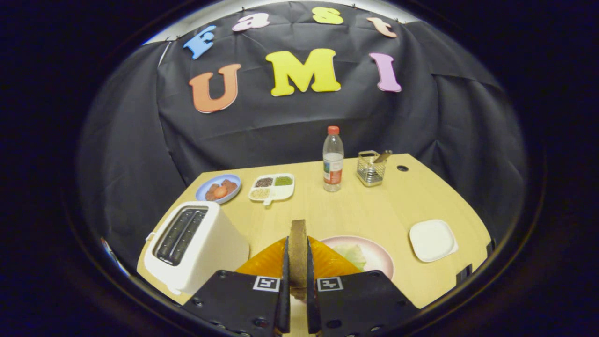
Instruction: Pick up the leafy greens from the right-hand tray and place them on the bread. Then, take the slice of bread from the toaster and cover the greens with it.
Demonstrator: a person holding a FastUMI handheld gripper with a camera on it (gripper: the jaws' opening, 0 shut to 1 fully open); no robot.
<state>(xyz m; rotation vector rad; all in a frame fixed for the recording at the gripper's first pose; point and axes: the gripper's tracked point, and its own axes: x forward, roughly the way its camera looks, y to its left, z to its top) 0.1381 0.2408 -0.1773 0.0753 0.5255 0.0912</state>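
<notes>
My gripper [297,269] is shut on a brown slice of bread [297,238], which stands upright and edge-on between the fingers. Just right of the fingers lies a pink plate [381,264] with pale leafy greens [352,255] on it; the right finger hides the plate's left part, so I cannot tell what lies under the greens. The white toaster [201,245] stands to the left of the fingers, and its two slots look dark and empty. Further right sits a bare white square tray [431,239].
At the far side of the wooden table [355,210] stand a water bottle [332,161] and a wire basket [371,167]. A blue plate of reddish food [218,188] and a white divided dish [272,187] lie behind the toaster.
</notes>
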